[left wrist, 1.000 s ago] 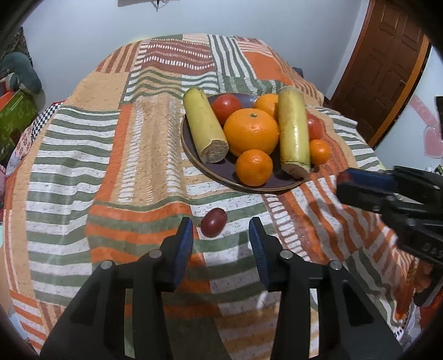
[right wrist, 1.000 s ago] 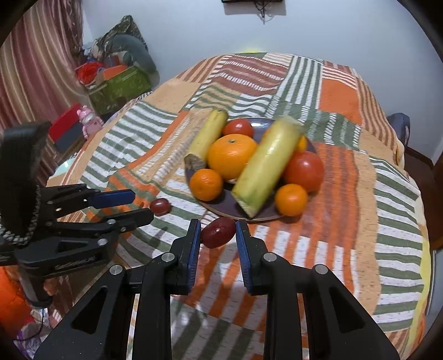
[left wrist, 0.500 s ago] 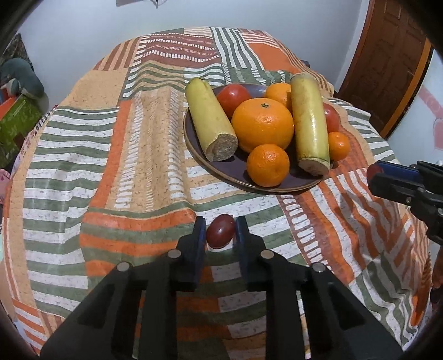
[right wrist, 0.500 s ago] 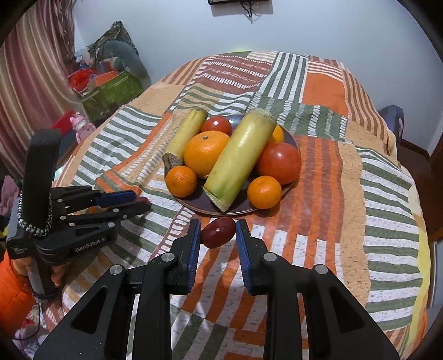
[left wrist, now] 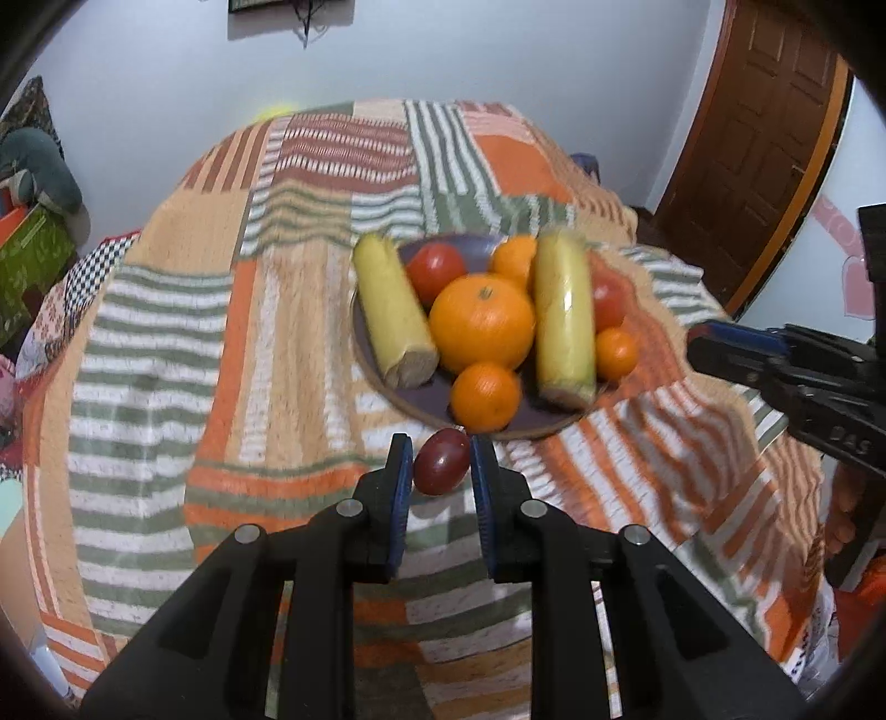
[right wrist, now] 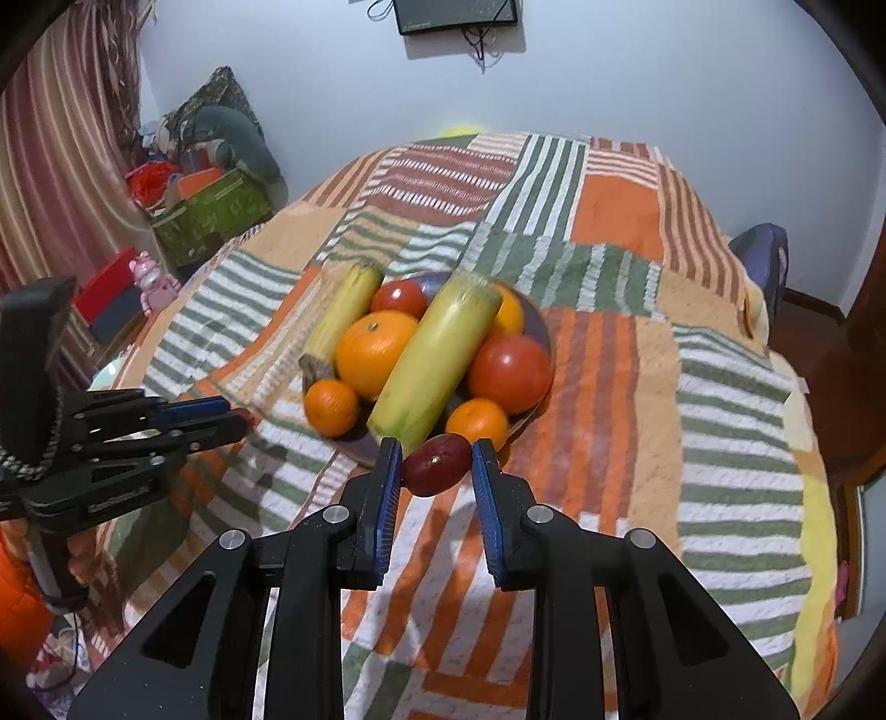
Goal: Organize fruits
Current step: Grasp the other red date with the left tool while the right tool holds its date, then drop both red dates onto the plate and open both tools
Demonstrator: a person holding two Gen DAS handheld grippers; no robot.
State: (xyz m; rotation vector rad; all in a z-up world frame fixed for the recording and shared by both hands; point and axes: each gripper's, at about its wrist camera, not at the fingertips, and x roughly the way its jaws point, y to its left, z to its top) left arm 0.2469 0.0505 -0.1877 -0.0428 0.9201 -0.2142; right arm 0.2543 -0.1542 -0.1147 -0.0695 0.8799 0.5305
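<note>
Left wrist view: the left gripper [left wrist: 441, 471] points down at a table draped in a striped patchwork cloth [left wrist: 166, 354]; a brown wooden door [left wrist: 758, 155] shows only here, at the right. The right gripper [left wrist: 736, 354] enters from the right edge, seen side-on, so what it carries is not visible from this side.

Right wrist view: the right gripper [right wrist: 436, 465] is seen from behind, and the left gripper [right wrist: 221, 415] reaches in from the left edge. Shown only here are a striped curtain [right wrist: 50, 166], a green box [right wrist: 210, 216] of clutter beside it and a dark panel [right wrist: 459, 14] on the wall.

Grippers: both sets of jaws are drawn narrow. The left pair clamps a small dark red fruit [left wrist: 441, 461] between blue pads [left wrist: 400, 498], held just in front of the plate's near rim. The right pair clamps a second dark red fruit [right wrist: 436, 464] in the same way, also at the near rim.

Container: a dark round plate [left wrist: 426, 396] sits toward the right side of the table. It holds two yellow-green banana pieces [left wrist: 394, 310], one at its left edge and one right of centre, a large orange [left wrist: 482, 324] between them, three smaller oranges [left wrist: 486, 396] and two red tomatoes [left wrist: 436, 271]. The fruit is blurred in both views.
</note>
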